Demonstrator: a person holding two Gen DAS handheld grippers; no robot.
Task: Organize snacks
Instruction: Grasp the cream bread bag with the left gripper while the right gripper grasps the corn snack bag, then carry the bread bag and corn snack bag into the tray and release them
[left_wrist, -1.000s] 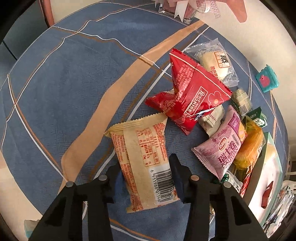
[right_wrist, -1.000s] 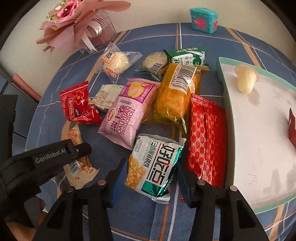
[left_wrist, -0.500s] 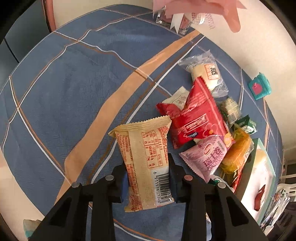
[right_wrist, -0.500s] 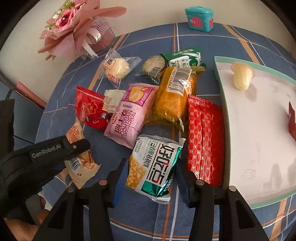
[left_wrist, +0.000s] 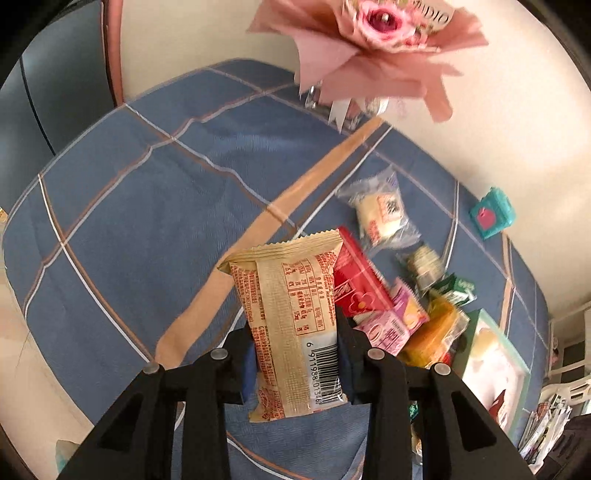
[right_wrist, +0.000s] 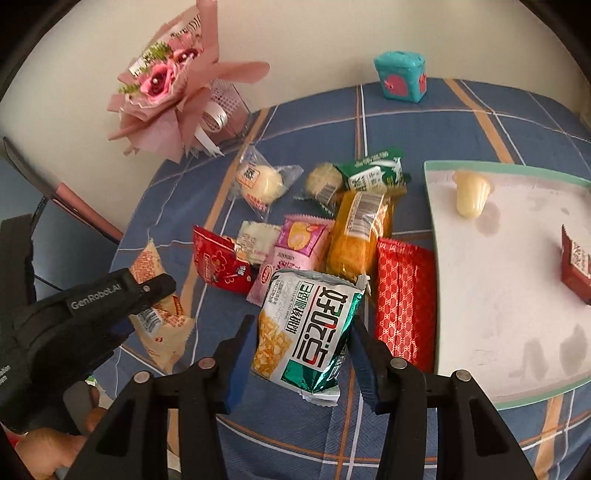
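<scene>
Together we see our left gripper (left_wrist: 295, 343) clamped on a beige snack packet (left_wrist: 291, 325); our right gripper (right_wrist: 299, 343) stands apart around a green-and-white packet (right_wrist: 308, 328)

left wrist: close, looking down along table | right wrist: close, angled down | shared: snack pile (left_wrist: 388, 295), bouquet (right_wrist: 166, 96)
</scene>
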